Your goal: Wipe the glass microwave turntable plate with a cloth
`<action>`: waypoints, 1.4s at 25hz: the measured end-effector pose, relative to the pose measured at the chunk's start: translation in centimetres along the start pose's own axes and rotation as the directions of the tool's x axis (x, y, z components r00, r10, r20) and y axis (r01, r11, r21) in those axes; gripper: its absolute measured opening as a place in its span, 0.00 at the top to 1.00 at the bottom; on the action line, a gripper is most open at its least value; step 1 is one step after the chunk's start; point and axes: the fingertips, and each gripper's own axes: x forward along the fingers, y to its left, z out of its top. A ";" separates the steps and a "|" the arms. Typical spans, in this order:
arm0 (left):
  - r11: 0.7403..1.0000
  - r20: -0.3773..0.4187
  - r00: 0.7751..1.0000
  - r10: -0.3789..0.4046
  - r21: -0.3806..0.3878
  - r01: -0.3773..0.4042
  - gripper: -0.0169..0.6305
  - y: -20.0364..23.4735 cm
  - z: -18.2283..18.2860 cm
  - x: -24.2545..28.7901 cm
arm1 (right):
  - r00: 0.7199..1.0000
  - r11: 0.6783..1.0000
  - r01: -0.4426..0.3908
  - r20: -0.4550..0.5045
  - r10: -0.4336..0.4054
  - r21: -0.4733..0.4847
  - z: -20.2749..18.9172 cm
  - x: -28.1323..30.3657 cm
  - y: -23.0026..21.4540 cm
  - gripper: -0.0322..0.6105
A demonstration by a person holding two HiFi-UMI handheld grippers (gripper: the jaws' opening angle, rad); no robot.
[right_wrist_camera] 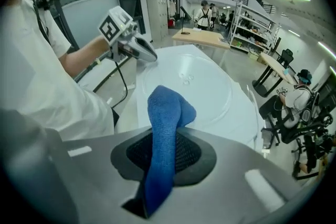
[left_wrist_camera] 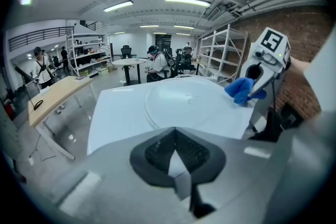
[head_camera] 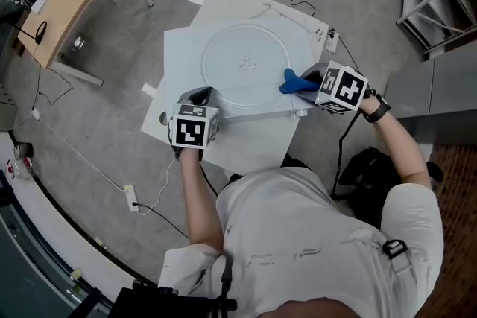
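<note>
The white table [head_camera: 182,48] in front of me stands on the grey concrete floor [head_camera: 104,123]. The glass turntable plate [head_camera: 250,65] lies flat on its top. A white power strip [head_camera: 133,197] lies on the floor to my left.

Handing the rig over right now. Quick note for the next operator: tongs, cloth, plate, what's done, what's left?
Left tongs: shut, empty, over the near edge of the flat white board.
Right tongs: shut on the blue cloth, held at the right rim of the round clear glass turntable plate.
The plate lies flat in the middle of the board.
Done: cloth gripped and at the plate.
Cannot tell: whether the cloth touches the glass, or how much is wiped.
Left: wipe across the plate, probably steadying it with the left tongs.
</note>
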 end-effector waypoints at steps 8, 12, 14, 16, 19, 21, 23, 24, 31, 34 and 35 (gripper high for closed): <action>1.000 -0.009 1.000 0.027 -0.004 -0.027 0.97 0.7 -0.6 0.8 | 0.984 0.989 -0.006 0.175 0.032 -0.150 11.0 0.3 0.6 0.84; 0.999 -0.006 1.000 0.022 -0.035 -0.023 0.97 0.7 -0.7 0.7 | 0.992 0.964 0.031 0.124 0.002 -0.263 15.4 3.5 0.2 0.84; 0.999 -0.001 1.000 0.022 -0.047 -0.022 0.97 1.0 -0.9 1.0 | 0.993 0.951 0.027 0.117 0.010 -0.308 17.5 5.1 0.1 0.84; 0.998 -0.004 1.000 0.008 -0.056 -0.008 0.97 0.8 -0.7 1.1 | 0.993 0.934 0.011 0.110 0.031 -0.357 19.4 6.5 0.3 0.84; 0.999 -0.018 1.000 -0.018 -0.046 0.017 0.97 -0.3 -0.3 0.6 | 0.995 0.916 0.001 0.089 0.037 -0.401 21.3 8.9 0.2 0.85; 1.000 -0.019 1.000 -0.007 -0.029 0.007 0.97 -0.1 -0.4 0.9 | 0.997 0.918 0.002 0.076 0.031 -0.396 22.2 10.1 -0.5 0.85; 1.000 -0.016 1.000 0.006 -0.025 -0.007 0.97 0.3 -0.6 1.3 | 0.999 0.941 0.012 0.033 -0.001 -0.338 21.9 10.9 -2.3 0.85; 1.000 -0.013 1.000 0.011 -0.026 -0.012 0.97 0.5 -0.7 1.4 | 1.000 0.951 0.031 0.010 -0.029 -0.306 21.7 11.1 -3.5 0.85; 0.999 -0.022 1.000 0.009 -0.030 -0.009 0.97 0.6 -0.9 1.6 | 0.998 0.992 0.051 0.027 -0.048 -0.116 20.7 11.1 -9.4 0.85; 0.999 -0.022 1.000 0.012 -0.033 -0.012 0.97 0.8 -0.8 1.6 | 0.994 0.991 0.105 0.013 -0.104 -0.081 18.9 9.7 -12.4 0.85; 0.999 -0.022 1.000 0.013 -0.034 -0.014 0.97 0.8 -0.8 1.5 | 0.993 0.991 0.117 0.006 -0.117 -0.071 18.2 9.2 -13.1 0.85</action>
